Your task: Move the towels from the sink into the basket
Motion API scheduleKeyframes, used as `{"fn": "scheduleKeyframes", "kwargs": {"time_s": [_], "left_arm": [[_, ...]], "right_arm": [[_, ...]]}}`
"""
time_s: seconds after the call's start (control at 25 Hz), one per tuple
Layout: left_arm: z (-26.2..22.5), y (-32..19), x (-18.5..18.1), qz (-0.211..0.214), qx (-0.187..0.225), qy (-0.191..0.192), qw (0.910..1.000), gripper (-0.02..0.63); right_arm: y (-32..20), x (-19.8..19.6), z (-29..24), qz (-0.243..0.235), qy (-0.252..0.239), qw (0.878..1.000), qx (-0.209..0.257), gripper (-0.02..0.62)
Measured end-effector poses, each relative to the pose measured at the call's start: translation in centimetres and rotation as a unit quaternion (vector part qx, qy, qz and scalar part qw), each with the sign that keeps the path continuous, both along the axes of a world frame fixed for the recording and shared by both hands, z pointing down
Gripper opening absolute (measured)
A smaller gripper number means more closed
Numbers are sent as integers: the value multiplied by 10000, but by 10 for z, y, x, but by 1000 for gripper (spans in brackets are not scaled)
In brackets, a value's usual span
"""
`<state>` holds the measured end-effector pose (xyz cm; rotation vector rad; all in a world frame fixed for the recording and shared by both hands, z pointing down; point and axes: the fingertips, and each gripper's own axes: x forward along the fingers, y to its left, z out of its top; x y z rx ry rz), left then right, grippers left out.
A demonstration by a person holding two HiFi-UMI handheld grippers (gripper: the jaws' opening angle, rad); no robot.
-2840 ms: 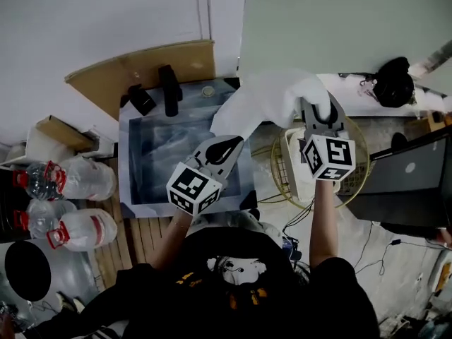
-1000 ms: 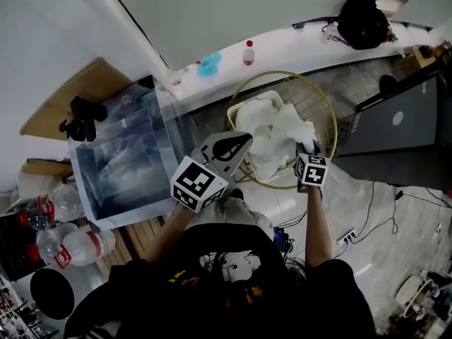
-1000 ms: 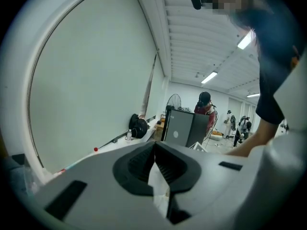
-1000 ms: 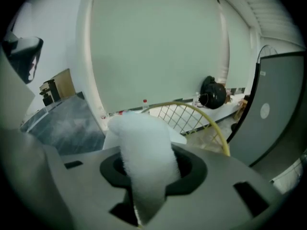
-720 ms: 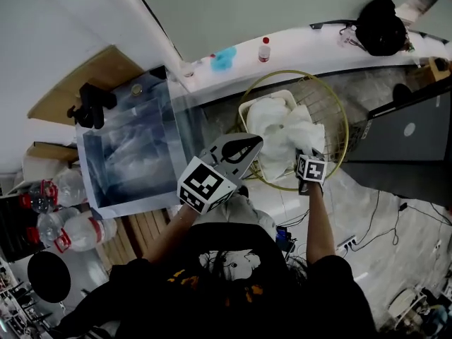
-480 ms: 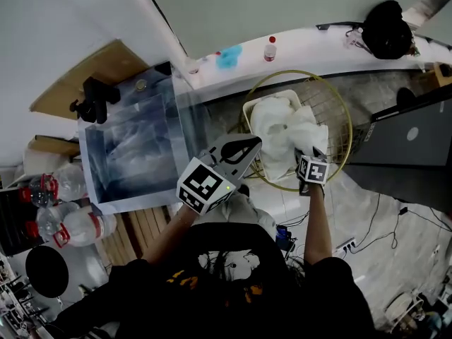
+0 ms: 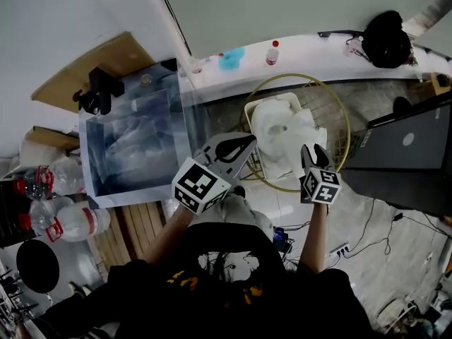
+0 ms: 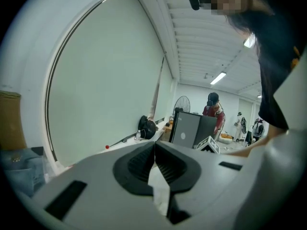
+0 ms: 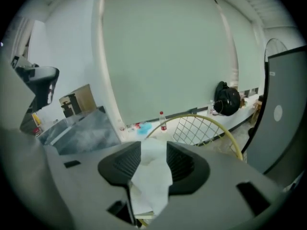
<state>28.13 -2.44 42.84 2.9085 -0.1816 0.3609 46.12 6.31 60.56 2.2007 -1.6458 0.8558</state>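
Observation:
White towels (image 7: pixel 286 136) lie heaped in the yellow wire basket (image 7: pixel 339 111), right of the steel sink (image 7: pixel 134 147). My right gripper (image 7: pixel 314 150) hovers at the basket's near rim, just short of the heap. Its jaws stand partly apart and have just been closing; in the right gripper view (image 9: pixel 154 152) the white towel (image 9: pixel 153 176) shows in the gap, with no pad pressing on it. The basket (image 9: pixel 201 126) curves beyond. My left gripper (image 7: pixel 247 143) hangs between sink and basket; its tips (image 8: pixel 154 147) meet, with nothing held. What lies in the sink I cannot make out.
A black faucet (image 7: pixel 99 90) and a wooden board (image 7: pixel 92 66) stand behind the sink. Water jugs (image 7: pixel 67 221) sit on the floor at left. The ledge carries a small bottle (image 7: pixel 272 51) and a black bag (image 7: pixel 385 37). A dark cabinet (image 7: pixel 409 147) stands right of the basket, with cables (image 7: pixel 367 217) on the floor.
The right gripper has drawn back from the towel heap to the basket's near rim. The towel that it reached into lies in the basket. The left gripper has hardly shifted.

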Motion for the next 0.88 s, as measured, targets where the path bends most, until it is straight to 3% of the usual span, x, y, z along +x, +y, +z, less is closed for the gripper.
{"fn": "scheduleKeyframes", "kwargs": {"time_s": [0.12,0.36,0.88], "left_arm": [[-4,4,-9,-103,-17,68,9999,8],[-13,16,-36,-247,31,132,9996,8],[-41,23,-138,-583,208,456,9970,8]], "right_arm": [[-7,-15,-30,-154,95,9992,356,129],[-12,-59,-83,-421,54,9943,983,115],[-32,-186,-153,-1231,275,9797,1557,103]]}}
